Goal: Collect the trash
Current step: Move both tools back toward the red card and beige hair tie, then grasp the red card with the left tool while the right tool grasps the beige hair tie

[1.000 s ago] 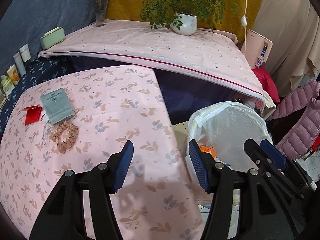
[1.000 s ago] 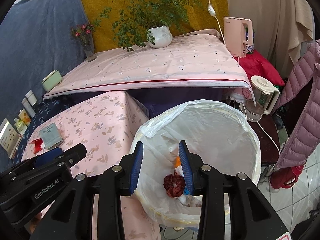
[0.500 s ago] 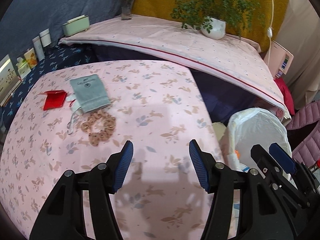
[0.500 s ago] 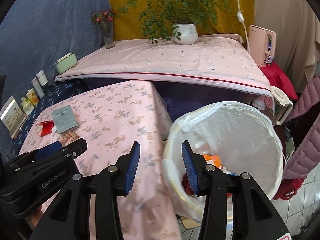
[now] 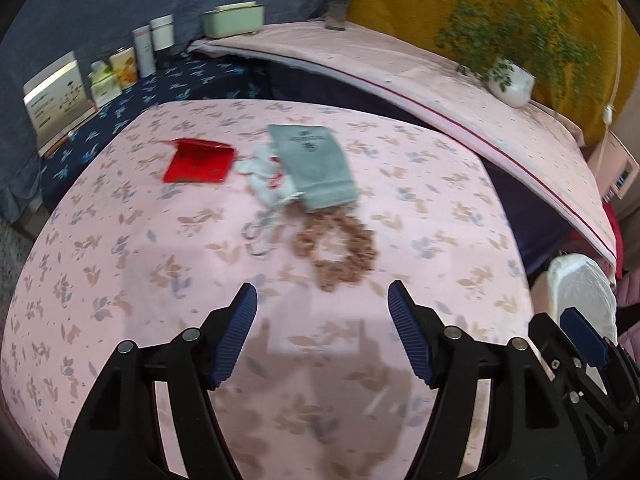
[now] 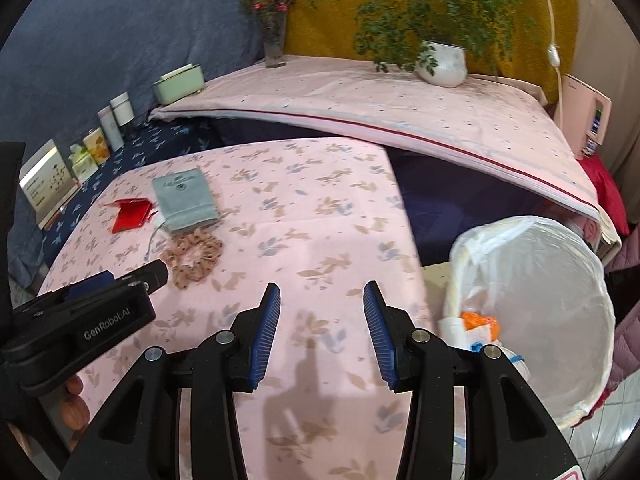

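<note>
L gripper (image 5: 322, 340) spread wide, empty, over the floral tablecloth (image 5: 120, 280); R gripper (image 6: 322, 336) likewise parted, holding nothing, beside the lined trash bin (image 6: 560, 280); step looks like reach for next item; beige scrunchie (image 5: 340, 248) nearest, ahead of L fingers; grey pouch (image 5: 316, 164), red card (image 5: 198, 160), crumpled white bit (image 5: 266, 180) (wrapper prob., blurred) beyond; next: descend, straddle scrunchie, pinch.

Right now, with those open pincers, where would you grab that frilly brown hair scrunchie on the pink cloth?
Pinch the near arc of the scrunchie, coming straight down with the left gripper, which is open and nearest. It lies flat as a soft ring, so one finger can drop into its hole and one outside. Its far edge touches the grey pouch.
</note>
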The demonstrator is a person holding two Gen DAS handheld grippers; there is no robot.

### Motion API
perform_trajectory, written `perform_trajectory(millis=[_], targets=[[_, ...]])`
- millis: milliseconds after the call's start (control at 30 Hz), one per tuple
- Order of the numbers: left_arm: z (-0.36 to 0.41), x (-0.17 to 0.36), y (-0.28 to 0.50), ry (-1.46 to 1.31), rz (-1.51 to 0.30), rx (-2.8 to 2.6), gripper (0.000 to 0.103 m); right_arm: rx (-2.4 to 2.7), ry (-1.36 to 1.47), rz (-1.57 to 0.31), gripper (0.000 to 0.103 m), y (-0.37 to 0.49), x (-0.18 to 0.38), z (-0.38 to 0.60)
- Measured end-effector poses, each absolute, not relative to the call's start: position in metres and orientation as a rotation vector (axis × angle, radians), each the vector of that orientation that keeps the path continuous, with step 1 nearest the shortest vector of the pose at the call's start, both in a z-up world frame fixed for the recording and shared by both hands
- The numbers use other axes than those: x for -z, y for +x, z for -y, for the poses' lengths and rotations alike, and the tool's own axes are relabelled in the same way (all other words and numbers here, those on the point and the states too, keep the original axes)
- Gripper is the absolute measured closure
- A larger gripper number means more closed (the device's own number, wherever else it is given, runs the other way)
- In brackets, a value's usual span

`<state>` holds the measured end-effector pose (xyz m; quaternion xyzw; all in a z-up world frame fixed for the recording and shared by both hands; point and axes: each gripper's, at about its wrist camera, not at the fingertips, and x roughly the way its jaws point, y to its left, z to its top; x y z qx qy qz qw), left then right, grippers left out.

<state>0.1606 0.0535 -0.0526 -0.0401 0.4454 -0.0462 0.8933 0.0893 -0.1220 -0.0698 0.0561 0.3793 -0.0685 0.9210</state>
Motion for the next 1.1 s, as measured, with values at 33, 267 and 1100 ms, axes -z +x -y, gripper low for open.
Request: perform_trajectory(millis=[33,267,1100], targets=[[-0.063,0.055,0.163,-0.093,-0.926,0.078,0.034,0.132,0.108,-0.785,0.060,0.093,0.071,0.116],[-0.124,0.065,0.184,-0.161,-0.938,-0.029,0.031,0.079,0.088,-0.825,0.060,0.126,0.083,0.080],[-0.201,0.075,0.331,-0.377,-0.975,-0.155,0.028,0.038,0.061,-0.929,0.060,0.228,0.130,0.038]])
